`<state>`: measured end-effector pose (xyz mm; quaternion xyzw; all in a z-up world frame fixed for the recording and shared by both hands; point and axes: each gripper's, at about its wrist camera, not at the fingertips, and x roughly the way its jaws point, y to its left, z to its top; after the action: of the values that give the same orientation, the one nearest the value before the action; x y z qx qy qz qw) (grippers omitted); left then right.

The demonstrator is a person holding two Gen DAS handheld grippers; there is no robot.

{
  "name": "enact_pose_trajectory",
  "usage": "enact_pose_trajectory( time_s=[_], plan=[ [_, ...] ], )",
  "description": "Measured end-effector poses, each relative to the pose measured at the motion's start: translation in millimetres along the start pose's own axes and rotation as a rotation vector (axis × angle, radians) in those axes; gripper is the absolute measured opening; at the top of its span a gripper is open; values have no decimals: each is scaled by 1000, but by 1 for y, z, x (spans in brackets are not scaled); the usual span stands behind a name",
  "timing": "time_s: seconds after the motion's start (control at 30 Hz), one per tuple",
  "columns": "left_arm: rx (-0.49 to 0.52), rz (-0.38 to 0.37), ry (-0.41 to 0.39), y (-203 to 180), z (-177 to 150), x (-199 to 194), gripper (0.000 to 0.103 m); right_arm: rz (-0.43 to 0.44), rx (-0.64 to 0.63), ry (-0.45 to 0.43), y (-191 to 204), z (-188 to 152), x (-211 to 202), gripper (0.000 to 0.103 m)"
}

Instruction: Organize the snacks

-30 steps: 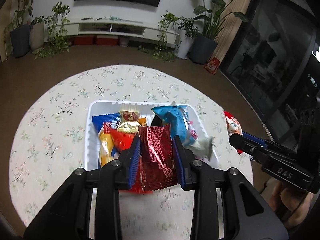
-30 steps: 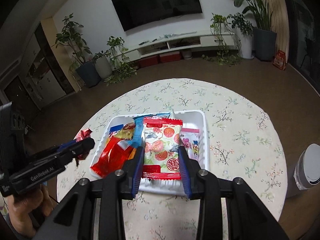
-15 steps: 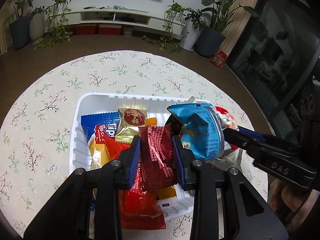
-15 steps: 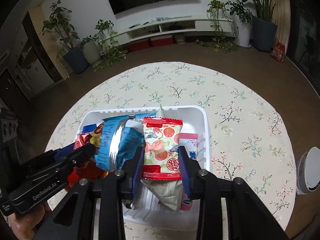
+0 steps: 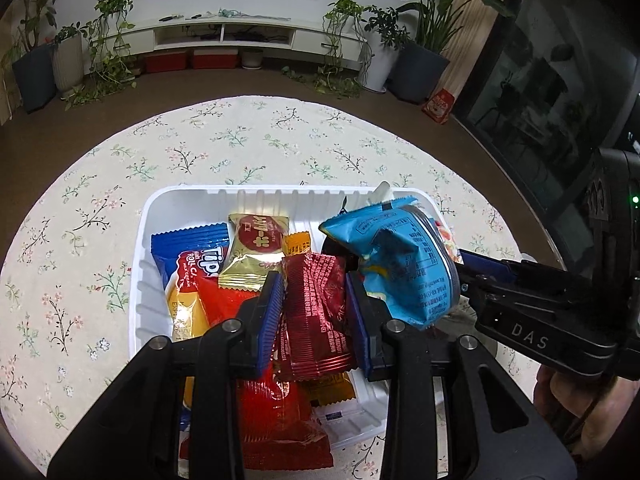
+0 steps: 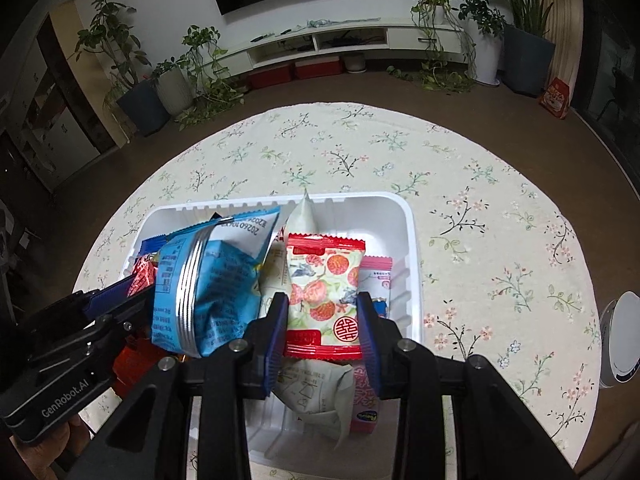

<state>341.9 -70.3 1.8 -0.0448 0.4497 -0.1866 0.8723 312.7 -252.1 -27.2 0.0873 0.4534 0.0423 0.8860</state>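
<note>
A white tray (image 5: 256, 199) on the round floral table holds several snack packets. My left gripper (image 5: 314, 304) is shut on a dark red foil packet (image 5: 316, 312) above the tray's near half. My right gripper (image 6: 324, 312) is shut on a white packet with red fruit print (image 6: 326, 288), held over the tray's right side (image 6: 412, 264). A crumpled blue bag (image 5: 404, 264) stands upright between the two grippers; it also shows in the right wrist view (image 6: 216, 280). Loose in the tray lie a gold packet (image 5: 256, 252), a blue Tip packet (image 5: 192, 264) and a red packet (image 5: 276, 416).
A white packet (image 6: 316, 388) and a pink packet (image 6: 370, 392) lie under my right gripper. A white round container (image 6: 624, 340) stands at the table's right edge. The floral tablecloth (image 5: 240, 136) stretches beyond the tray. Plants and a TV shelf are far behind.
Both grippers have moved forward over the tray with their packets. The blue bag now stands upright between them, closer to the cameras.
</note>
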Motion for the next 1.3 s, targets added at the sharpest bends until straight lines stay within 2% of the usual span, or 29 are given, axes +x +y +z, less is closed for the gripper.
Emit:
enact_pose_trajectory(
  time_s=[0.17,0.27,0.57,0.63,0.7,0.77,0.9,1.0,1.1,1.2,1.27,1.3],
  plan=[
    [-4,12,3,0,0,4,33,-4,-3,6,-1,-1,1,39],
    [2,27,2,-1,1,6,43,-8,-2,6,-2,-1,1,39],
    [-2,38,-13,2,0,0,53,-18,-1,5,-6,-3,0,51],
    [-4,39,-21,2,-2,-4,63,-15,-2,0,-7,-3,-3,52],
    [-4,40,-33,0,-3,-10,64,-15,-7,-6,-6,-4,-6,54],
    [-5,46,-48,-1,-4,-17,69,-17,-5,-21,-7,-5,-12,57],
    [-15,51,-83,-2,-11,-37,93,8,18,-54,-11,-7,-25,64],
    [-21,54,-128,0,-21,-58,103,26,26,-98,-11,-14,-43,76],
    [-9,91,-176,-2,-36,-83,103,50,14,-151,-8,-27,-65,88],
    [45,100,-233,-10,-62,-113,103,47,9,-204,-6,-49,-87,93],
    [71,85,-235,-18,-84,-131,103,48,16,-224,-3,-65,-99,94],
    [82,102,-231,-22,-94,-137,103,47,18,-238,-2,-76,-106,94]
  ],
)
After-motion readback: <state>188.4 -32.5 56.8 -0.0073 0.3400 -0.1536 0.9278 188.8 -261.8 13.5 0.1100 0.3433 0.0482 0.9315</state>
